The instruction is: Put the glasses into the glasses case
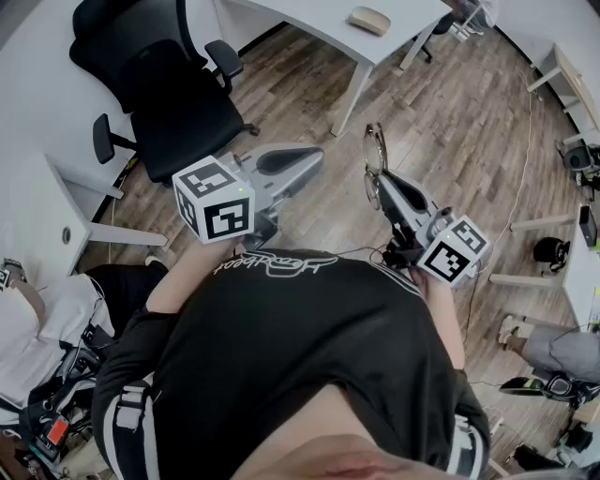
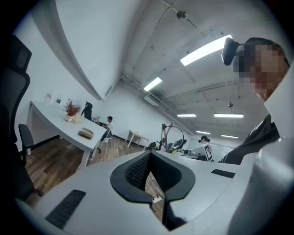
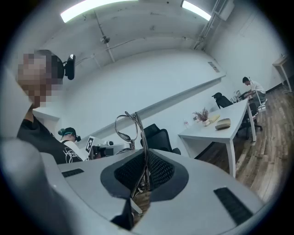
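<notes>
My right gripper (image 1: 382, 180) is shut on a pair of thin metal-framed glasses (image 1: 375, 150), which stand upright out of its tips above the wooden floor. In the right gripper view the glasses (image 3: 127, 128) rise from between the jaws of the right gripper (image 3: 144, 156), folded temples pinched between the pads. My left gripper (image 1: 305, 161) is held level beside it, to the left, jaws together and holding nothing. From the left gripper (image 2: 149, 156) the glasses (image 2: 172, 137) show just beyond it. The tan glasses case (image 1: 369, 20) lies closed on the far white table, well ahead of both grippers.
A black office chair (image 1: 169, 94) stands to the front left, beside a white desk (image 1: 47, 216). The white table (image 1: 328, 28) with the case has angled legs. A small plant (image 2: 71, 109) stands on it. Other people sit at the left and right edges.
</notes>
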The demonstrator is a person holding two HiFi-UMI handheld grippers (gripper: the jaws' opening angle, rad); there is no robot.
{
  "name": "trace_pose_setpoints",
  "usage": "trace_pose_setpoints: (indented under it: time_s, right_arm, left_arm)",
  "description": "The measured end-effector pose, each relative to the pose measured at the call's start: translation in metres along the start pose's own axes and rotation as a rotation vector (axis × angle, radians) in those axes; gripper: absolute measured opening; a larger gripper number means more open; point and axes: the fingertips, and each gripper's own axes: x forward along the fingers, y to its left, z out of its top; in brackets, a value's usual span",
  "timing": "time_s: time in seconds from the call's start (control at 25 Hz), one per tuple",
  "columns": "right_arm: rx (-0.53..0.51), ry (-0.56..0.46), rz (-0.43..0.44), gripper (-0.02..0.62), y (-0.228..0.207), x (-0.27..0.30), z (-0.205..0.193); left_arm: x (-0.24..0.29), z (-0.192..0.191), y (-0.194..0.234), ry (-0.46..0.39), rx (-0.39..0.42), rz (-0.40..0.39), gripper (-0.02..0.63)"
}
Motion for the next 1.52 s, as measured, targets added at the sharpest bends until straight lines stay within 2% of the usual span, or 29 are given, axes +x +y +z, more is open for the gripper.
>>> trace_pose_setpoints:
  time_s: [0.64, 1.2, 1.52]
  right_arm:
    - [-0.005, -0.023, -0.034, 0.028, -0.057, -0.026, 0.02]
    - [-0.017, -0.003, -0.031, 0.028, -0.128, -0.087, 0.028]
    - [0.0, -0.005, -0.034, 0.029, -0.161, -0.085, 0.027]
  left_arm:
    - [0.059, -0.004, 0.002, 0.026, -0.005, 0.018, 0.006]
    - [0.159, -0.026, -0.014, 0.035, -0.002, 0.017, 0.006]
    - [0.179, -0.03, 0.005, 0.042, -0.013, 0.034, 0.006]
